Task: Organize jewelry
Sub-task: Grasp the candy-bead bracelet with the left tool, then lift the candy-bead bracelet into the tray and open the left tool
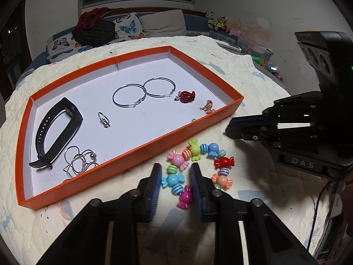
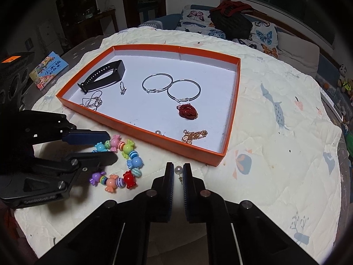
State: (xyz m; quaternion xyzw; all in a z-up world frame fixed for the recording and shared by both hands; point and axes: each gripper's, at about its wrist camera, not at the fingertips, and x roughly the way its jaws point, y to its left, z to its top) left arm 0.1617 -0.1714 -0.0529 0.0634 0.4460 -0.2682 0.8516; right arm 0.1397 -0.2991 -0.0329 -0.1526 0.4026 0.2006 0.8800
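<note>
An orange tray (image 1: 136,153) (image 2: 141,130) with a white floor lies on the quilt. It holds a black wristband (image 1: 58,130) (image 2: 103,76), two silver hoop earrings (image 1: 143,91) (image 2: 171,87), a ring (image 1: 103,119), a silver chain (image 1: 80,160), a red bead piece (image 1: 186,96) (image 2: 187,111) and a gold chain (image 2: 194,135). A candy-bead bracelet (image 1: 196,165) (image 2: 121,161) lies on the quilt in front of the tray. My left gripper (image 1: 175,170) (image 2: 110,145) is open, its fingers on either side of part of the bracelet. My right gripper (image 2: 178,170) (image 1: 229,130) is nearly shut around a pearl stud earring (image 2: 178,170).
A children's book (image 2: 48,69) lies at the table's far left. Pillows (image 1: 130,27) and a dark bag (image 1: 94,31) lie on the bench behind the table. Soft toys (image 1: 217,22) sit at the back right.
</note>
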